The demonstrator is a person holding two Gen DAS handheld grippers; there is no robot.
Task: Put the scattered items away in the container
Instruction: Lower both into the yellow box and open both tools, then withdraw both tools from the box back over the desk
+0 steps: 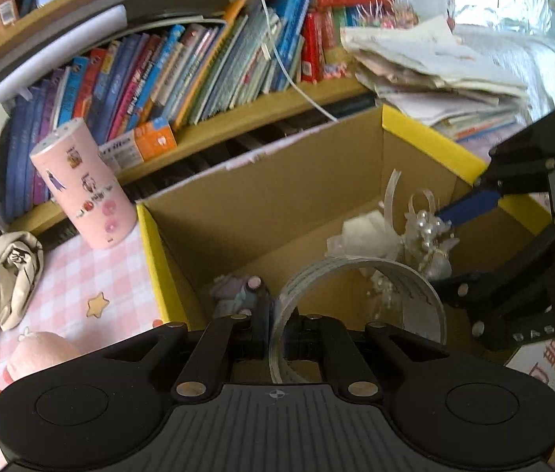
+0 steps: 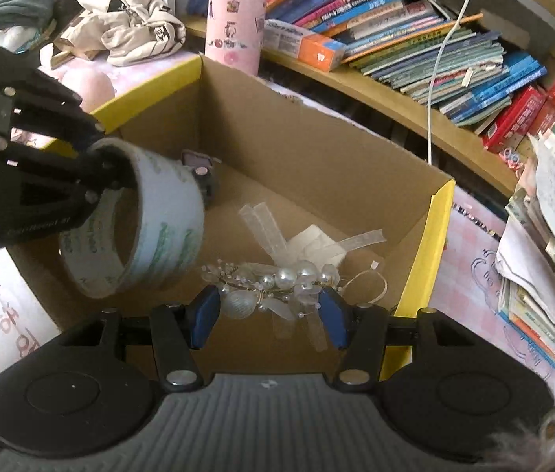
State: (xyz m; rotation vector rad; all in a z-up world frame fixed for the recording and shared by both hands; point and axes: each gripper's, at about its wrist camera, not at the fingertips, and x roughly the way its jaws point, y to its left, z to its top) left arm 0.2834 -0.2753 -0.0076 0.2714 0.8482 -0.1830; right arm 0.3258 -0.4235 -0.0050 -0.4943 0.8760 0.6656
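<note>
Tape roll [image 2: 136, 220] clamped in left gripper [image 2: 110, 171], pearl hairpiece [image 2: 277, 287] in right gripper [image 2: 269, 314] (over box [image 2: 317, 145])

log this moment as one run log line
left gripper: shut on tape roll | right gripper: shut on pearl hair ornament | both over cardboard box | nothing released yet

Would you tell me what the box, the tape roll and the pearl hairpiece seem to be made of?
Box: corrugated cardboard, matte brown inside, with yellow edges.
Tape roll: glossy clear plastic film with green print, apparently on a brown card core.
Pearl hairpiece: shiny pearl-like beads, probably plastic, on thin gold-coloured wire, with sheer ribbon.
</note>
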